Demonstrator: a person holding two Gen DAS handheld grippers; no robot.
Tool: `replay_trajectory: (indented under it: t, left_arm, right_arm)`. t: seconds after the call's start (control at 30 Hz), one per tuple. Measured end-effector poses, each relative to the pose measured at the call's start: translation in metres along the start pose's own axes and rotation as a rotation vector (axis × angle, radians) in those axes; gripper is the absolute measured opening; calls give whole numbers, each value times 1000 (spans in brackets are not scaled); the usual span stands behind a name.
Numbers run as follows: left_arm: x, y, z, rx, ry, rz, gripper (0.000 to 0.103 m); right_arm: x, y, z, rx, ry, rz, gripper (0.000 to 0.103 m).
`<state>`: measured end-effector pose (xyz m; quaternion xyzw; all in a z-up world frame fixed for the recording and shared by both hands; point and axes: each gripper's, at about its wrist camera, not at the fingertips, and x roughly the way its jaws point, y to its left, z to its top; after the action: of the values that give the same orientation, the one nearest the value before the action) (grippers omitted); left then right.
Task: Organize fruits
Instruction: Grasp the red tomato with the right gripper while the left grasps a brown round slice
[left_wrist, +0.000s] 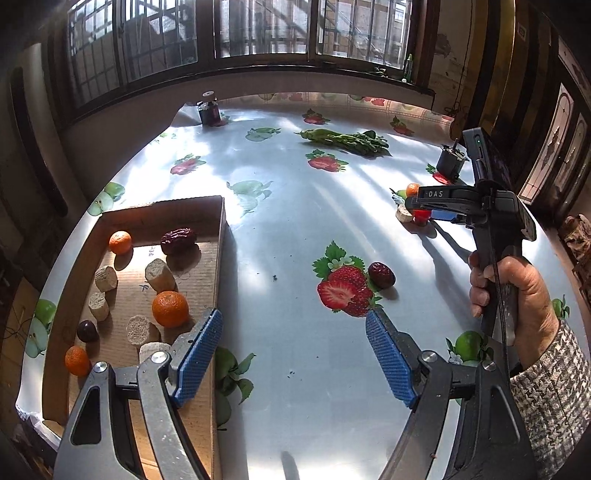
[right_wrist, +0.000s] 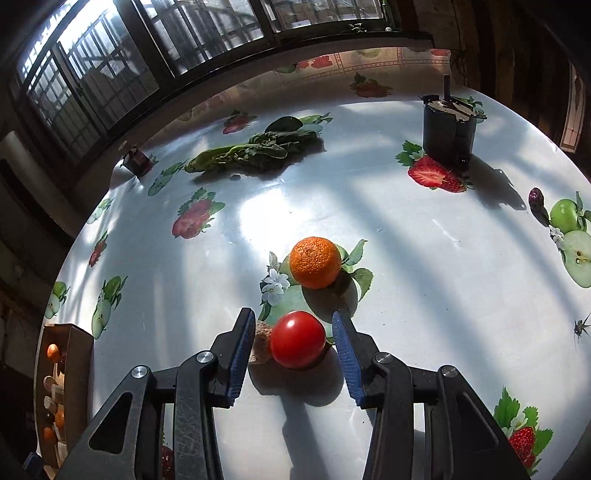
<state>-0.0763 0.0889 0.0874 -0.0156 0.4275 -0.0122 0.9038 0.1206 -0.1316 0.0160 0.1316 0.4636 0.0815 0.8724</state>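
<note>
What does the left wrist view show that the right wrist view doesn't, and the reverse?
Only the left wrist view shows the open left gripper, the box's sorted contents up close, including a red date, and a loose date on a printed strawberry.

Only the right wrist view clearly shows the tomato between the right gripper's open fingers, not yet gripped, and another small dark fruit near the right edge.

Both show the cardboard box, leafy greens and the loose orange.
</note>
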Motion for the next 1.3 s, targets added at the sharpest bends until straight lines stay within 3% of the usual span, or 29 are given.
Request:
replay_trajectory:
  t: [0.13, 0.4, 0.5, 0.73, 0.83, 1.1, 1.2, 1.3]
  left_arm:
    - [8, 1, 7, -27, 26, -59, 79]
    - [41, -16, 38, -54, 79, -149, 79]
    - [59, -29, 59, -62, 104, -171, 79]
    - [122, -73, 111, -63, 153, -268, 79]
    - [145, -90, 121, -67, 177, -320, 73]
    - [180, -122, 128, -4, 210, -327, 71]
    - [193, -128, 124, 6, 257, -341, 52]
    - [194, -136, 121, 39, 239, -318, 36]
  right_arm:
    - [-16, -13, -8, 40, -6, 34, 32]
    - [-50, -48, -41, 57, -29, -57, 33]
    - [-46, -57, -42, 80, -23, 0, 33]
    - [-48, -50, -46, 49, -32, 2, 32]
    - [-48, -50, -46, 42, -31, -1, 32]
    - [-50, -54, -43, 39, -15, -5, 32]
    - [-52, -60, -42, 64, -13, 11, 32]
    - [-54, -62, -42, 75, -15, 16, 32]
